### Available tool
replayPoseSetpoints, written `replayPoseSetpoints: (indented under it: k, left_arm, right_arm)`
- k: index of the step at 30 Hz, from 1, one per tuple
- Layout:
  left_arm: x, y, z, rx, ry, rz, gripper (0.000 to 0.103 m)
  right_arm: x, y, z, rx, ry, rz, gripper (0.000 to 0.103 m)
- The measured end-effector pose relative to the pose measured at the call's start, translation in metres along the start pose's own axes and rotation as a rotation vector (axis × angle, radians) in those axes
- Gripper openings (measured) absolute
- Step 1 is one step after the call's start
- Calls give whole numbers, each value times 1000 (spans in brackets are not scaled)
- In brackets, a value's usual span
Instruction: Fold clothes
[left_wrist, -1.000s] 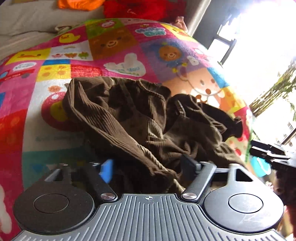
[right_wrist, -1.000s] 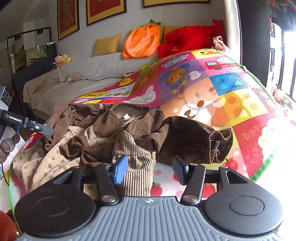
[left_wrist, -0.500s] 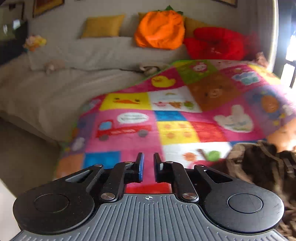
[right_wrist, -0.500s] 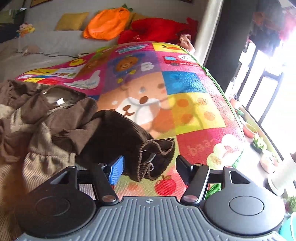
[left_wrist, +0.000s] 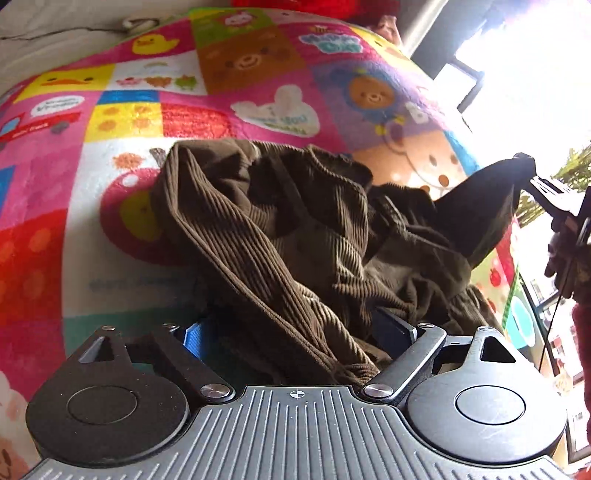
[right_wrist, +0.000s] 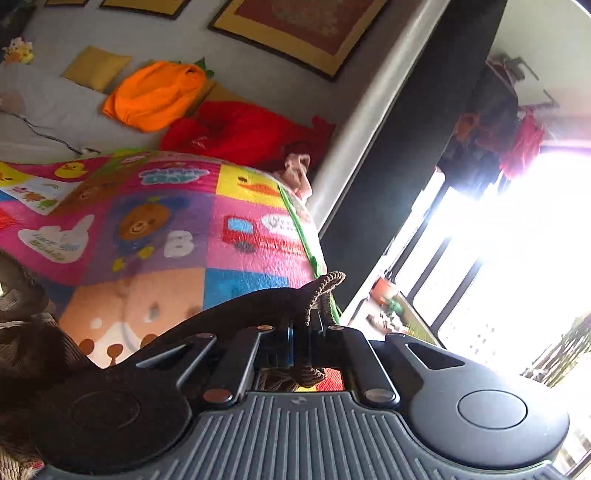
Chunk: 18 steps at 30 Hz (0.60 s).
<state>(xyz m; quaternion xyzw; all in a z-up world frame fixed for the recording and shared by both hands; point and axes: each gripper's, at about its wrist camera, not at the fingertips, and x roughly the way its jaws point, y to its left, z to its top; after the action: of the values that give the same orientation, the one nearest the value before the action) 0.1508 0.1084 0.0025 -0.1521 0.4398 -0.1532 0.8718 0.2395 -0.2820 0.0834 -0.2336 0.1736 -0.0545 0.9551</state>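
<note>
A crumpled dark brown ribbed sweater (left_wrist: 280, 236) lies on the colourful patchwork play mat (left_wrist: 140, 122). My left gripper (left_wrist: 299, 332) is open, its fingers on either side of a ribbed fold at the sweater's near edge. My right gripper (right_wrist: 301, 328) is shut on the sweater's sleeve cuff (right_wrist: 321, 288) and holds it lifted. In the left wrist view the right gripper (left_wrist: 532, 173) shows at the right, with the sleeve (left_wrist: 476, 210) stretched up to it.
The mat (right_wrist: 177, 229) covers a bed beside a grey sofa with an orange pumpkin cushion (right_wrist: 155, 92), a yellow cushion (right_wrist: 96, 66) and a red cushion (right_wrist: 240, 129). A bright window (right_wrist: 517, 251) lies to the right past the mat's green edge.
My right gripper has closed on the sleeve cuff and lifted it. My left gripper swung away over the mat with its jaws nearly shut, then came back open around the sweater's near fold.
</note>
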Motion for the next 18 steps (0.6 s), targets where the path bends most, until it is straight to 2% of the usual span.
replayPoseSetpoints:
  k: [1, 2, 3, 4, 5, 7, 10, 13, 15, 16, 18]
  left_arm:
    - [6, -2, 0, 26, 1, 24, 79]
    - [10, -2, 1, 61, -3, 56, 55]
    - [11, -1, 3, 96, -9, 88, 36]
    - [10, 2, 7, 120, -16, 108, 31]
    - [6, 8, 12, 129, -28, 118, 20]
    - [-9, 24, 26, 151, -79, 176, 18]
    - [-29, 54, 47, 195, -191, 367, 15]
    - [-36, 98, 68, 136, -229, 541, 16]
    - [-36, 122, 75, 90, -208, 587, 31]
    - [-36, 128, 76, 78, -197, 595, 33]
    - [-39, 128, 74, 80, -200, 599, 42]
  right_arm:
    - [6, 0, -4, 18, 35, 9, 7]
    - [10, 1, -11, 32, 60, 15, 7]
    - [12, 2, -17, 45, 83, 21, 8]
    - [12, 3, -25, 53, 93, 25, 10]
    - [10, 3, -30, 54, 98, 27, 14]
    - [6, 2, -41, 46, 104, 24, 18]
    - [7, -4, -47, 39, 114, 7, 18]
    - [10, -10, -47, 55, 122, 0, 18]
    - [11, -13, -45, 75, 124, 5, 28]
    - [8, -14, -43, 82, 118, 6, 33]
    - [-1, -18, -38, 87, 97, 1, 50]
